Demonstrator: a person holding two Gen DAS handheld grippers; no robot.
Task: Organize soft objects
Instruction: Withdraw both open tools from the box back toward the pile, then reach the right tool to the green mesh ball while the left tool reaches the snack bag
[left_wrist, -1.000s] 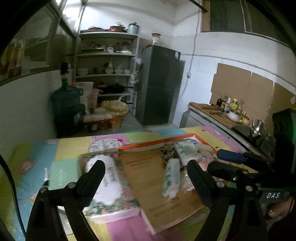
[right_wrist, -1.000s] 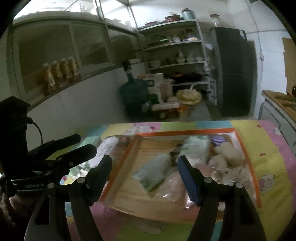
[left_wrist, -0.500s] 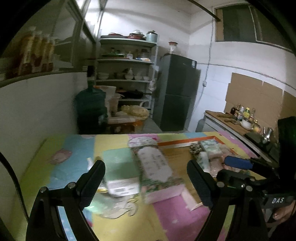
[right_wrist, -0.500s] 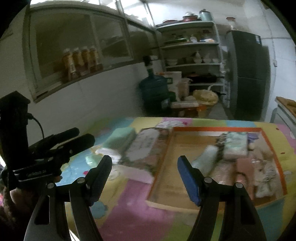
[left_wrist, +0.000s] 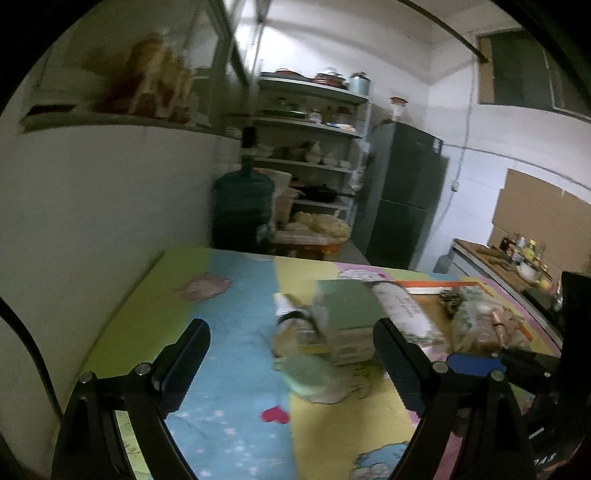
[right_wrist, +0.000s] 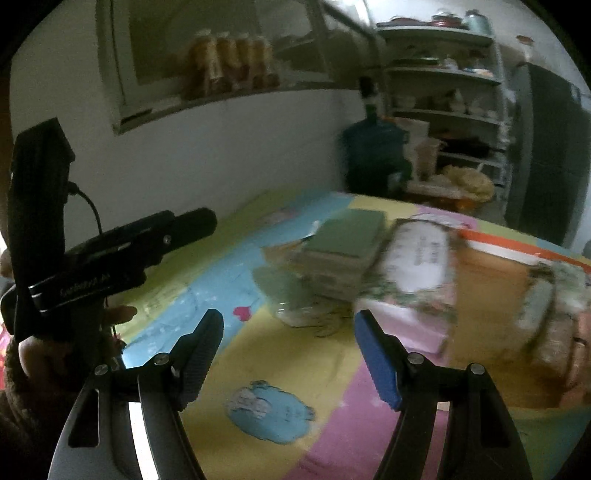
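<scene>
The left gripper (left_wrist: 291, 354) has its fingers (left_wrist: 184, 354) spread wide, holding nothing and touching nothing; they hang above the counter (left_wrist: 229, 317), which is covered with a cloth of blue, yellow, green and pink patches. Between the two fingers, a little ahead of the tips, lies a blurred heap of soft packs: a green-topped pack (left_wrist: 347, 306) resting on a pile of flatter ones, with a pale green pouch (left_wrist: 306, 373) in front of it, nearest the fingers. Just right of the green-topped pack lies a floral pack with a white label (left_wrist: 406, 310), and beyond that a cardboard tray with an orange rim (left_wrist: 428, 284) that holds more soft packs (left_wrist: 476, 317) at its far right side.

The right gripper (right_wrist: 288, 347) is likewise wide open and empty, its fingers (right_wrist: 373, 354) clear of the cloth. In its view the green-topped pack (right_wrist: 347, 232) and the pale green pouch (right_wrist: 280, 284) sit ahead of the gap between the fingers, apart from both tips. The floral pack (right_wrist: 417, 258) lies ahead of the right-hand finger, with its right side up against the tray (right_wrist: 491, 273). The left gripper (right_wrist: 177, 229) shows at the left edge of this view, held in a hand (right_wrist: 33, 354), above the cloth.
</scene>
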